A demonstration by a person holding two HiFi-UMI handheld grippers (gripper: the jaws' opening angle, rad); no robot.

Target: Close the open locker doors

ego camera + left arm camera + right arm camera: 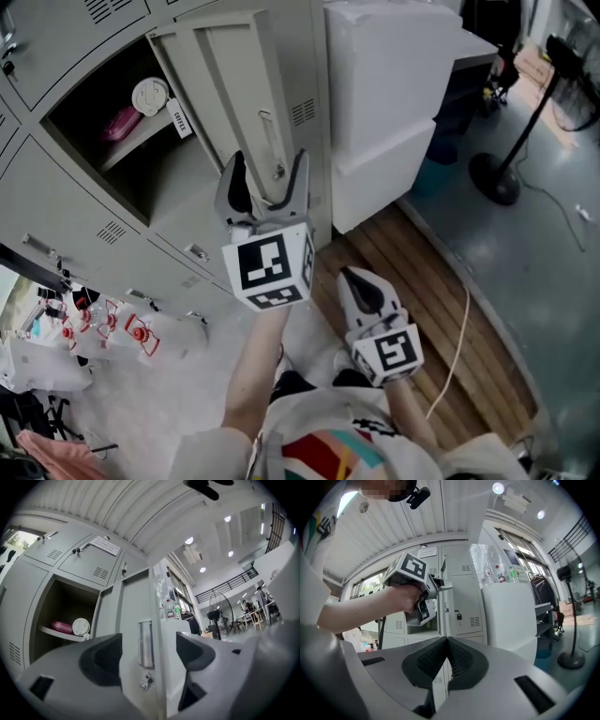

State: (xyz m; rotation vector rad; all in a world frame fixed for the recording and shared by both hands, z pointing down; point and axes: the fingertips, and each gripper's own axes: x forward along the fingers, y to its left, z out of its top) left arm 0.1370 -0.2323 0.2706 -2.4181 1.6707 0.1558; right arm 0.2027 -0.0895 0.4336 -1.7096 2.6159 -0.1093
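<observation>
grey steel fills the head view: a bank of lockers (75, 202) with one compartment (141, 187) open and its locker door (220, 84) swung out toward us. we see the left claw (269, 173) raised to the door's free edge, its jaws wide, one on each side of the panel and level with the recessed handle (271, 141). the door's long axis is upright, and the panel stands out roughly square to the locker front with its free edge pointing at us. inside the compartment a shelf (141, 141) carries a pink thing (120, 123) and a white round thing (150, 96). the right claw (354, 277) hangs lower, well apart from the door, over wooden slats (431, 281) beside a white cabinet (384, 94).

from the left gripper view we look along the wide jaws and find the door rising straight up between them. the handle is in the gap, and a small lock with a key (146, 681) sits just below it. the left jaw lies against the side facing the compartment. the right jaw stands a little off the door's edge, so nothing is clamped. we cannot tell whether the left pad presses the steel.

from the right gripper view we see the right claw's jaws closed together with nothing between them. beyond them the door shows edge-on as a thin upright line. a hand (405, 597) holds the left claw at that edge, higher up, and a padlock (459, 616) hangs on a closed locker just beside it.
</observation>
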